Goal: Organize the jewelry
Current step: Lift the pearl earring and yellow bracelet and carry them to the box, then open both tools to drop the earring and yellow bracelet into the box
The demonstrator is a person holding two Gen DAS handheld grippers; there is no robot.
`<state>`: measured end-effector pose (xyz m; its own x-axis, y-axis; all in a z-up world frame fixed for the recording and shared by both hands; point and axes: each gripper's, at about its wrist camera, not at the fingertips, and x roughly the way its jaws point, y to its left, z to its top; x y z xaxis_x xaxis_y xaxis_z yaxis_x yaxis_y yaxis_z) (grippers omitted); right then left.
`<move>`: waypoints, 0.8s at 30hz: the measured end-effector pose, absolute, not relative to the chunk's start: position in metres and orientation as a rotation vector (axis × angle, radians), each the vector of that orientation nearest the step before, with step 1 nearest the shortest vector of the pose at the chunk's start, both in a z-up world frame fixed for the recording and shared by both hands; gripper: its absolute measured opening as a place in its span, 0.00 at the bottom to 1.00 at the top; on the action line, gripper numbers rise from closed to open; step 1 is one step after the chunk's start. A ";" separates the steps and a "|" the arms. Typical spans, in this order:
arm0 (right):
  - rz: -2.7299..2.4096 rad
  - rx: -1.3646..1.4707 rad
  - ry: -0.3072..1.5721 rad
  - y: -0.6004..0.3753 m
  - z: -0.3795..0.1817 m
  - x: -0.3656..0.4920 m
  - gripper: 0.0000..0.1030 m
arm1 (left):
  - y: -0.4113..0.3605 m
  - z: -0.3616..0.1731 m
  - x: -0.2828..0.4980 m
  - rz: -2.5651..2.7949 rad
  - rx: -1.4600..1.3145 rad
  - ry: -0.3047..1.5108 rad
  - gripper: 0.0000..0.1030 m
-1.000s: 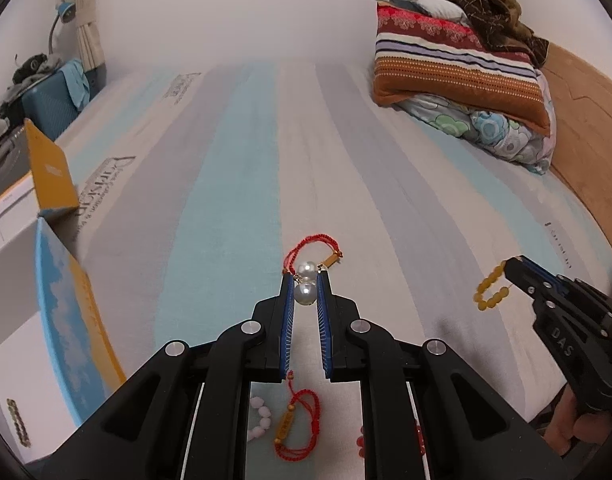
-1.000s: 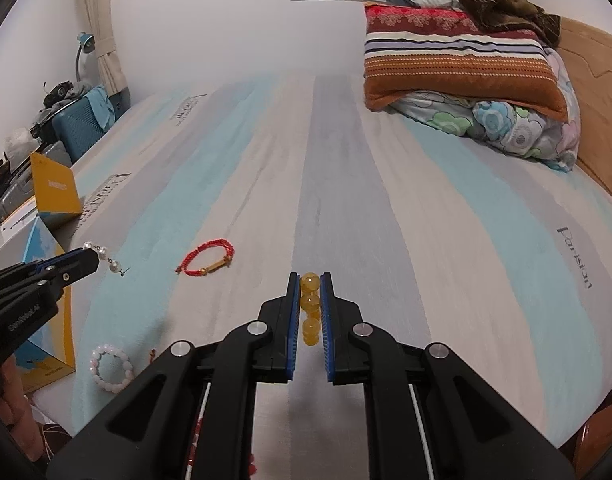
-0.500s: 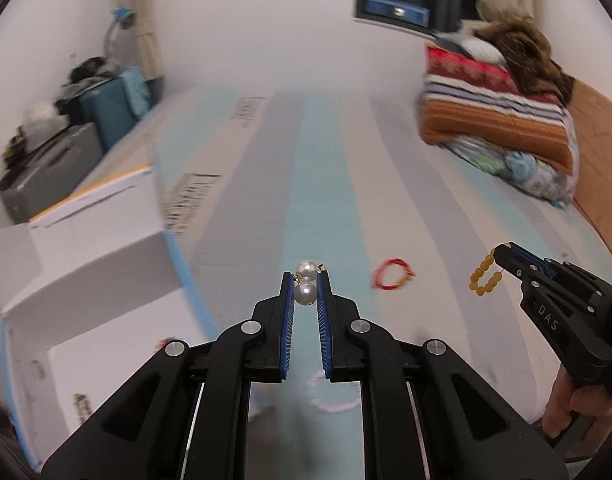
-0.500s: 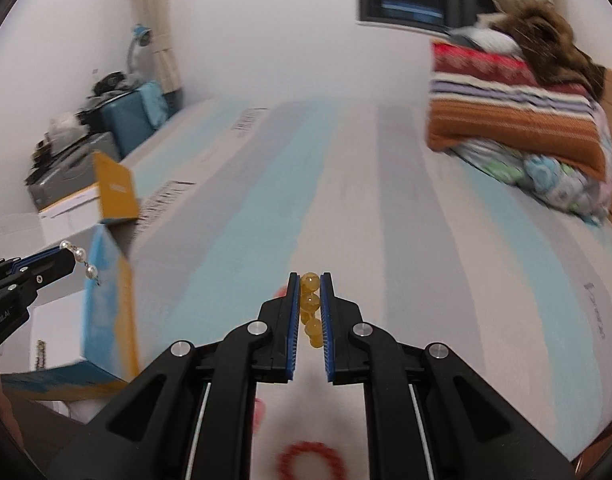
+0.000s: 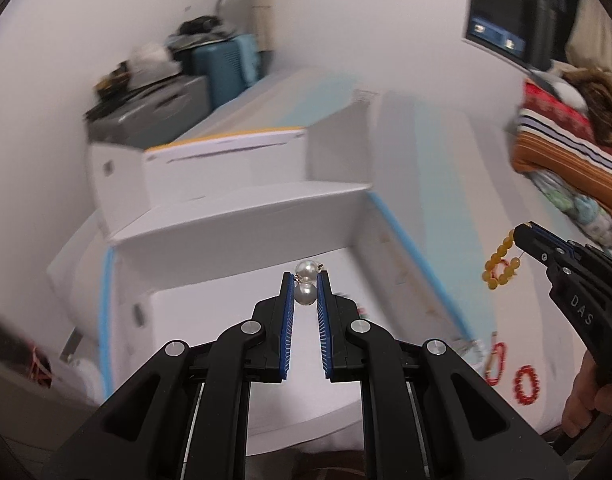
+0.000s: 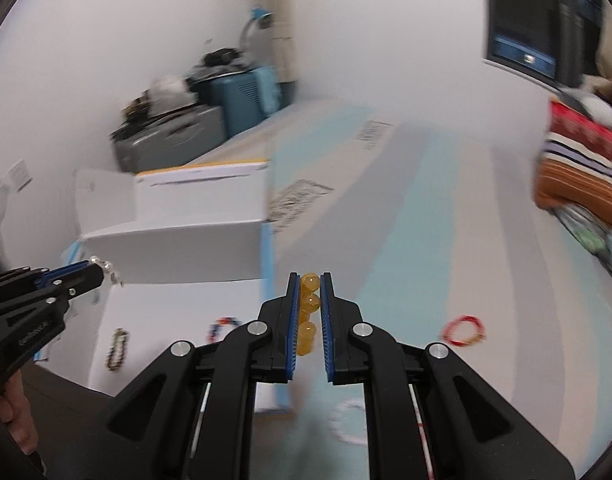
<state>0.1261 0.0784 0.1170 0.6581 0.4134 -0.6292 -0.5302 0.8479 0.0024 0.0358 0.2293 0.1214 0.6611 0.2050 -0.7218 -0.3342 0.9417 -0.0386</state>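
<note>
We see left tongs clamped narrow on pearl piece, two white pearls stacked between blue pads, held above open white box with blue edges. Right tongs pinch amber bead bracelet; in left view its loop dangles from tips over bed. Inside box, we note dark bracelet and multicolour bracelet on floor. On bed: red bracelet, white bead bracelet. Background blurred.
</note>
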 end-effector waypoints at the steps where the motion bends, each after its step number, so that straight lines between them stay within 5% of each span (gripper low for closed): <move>1: 0.551 -0.196 0.668 0.088 0.114 0.124 0.09 | 0.239 0.118 0.031 0.323 -0.180 0.799 0.11; 24: 0.612 -0.391 0.917 0.210 0.020 0.129 0.09 | 0.324 0.023 0.025 0.451 -0.270 1.037 0.11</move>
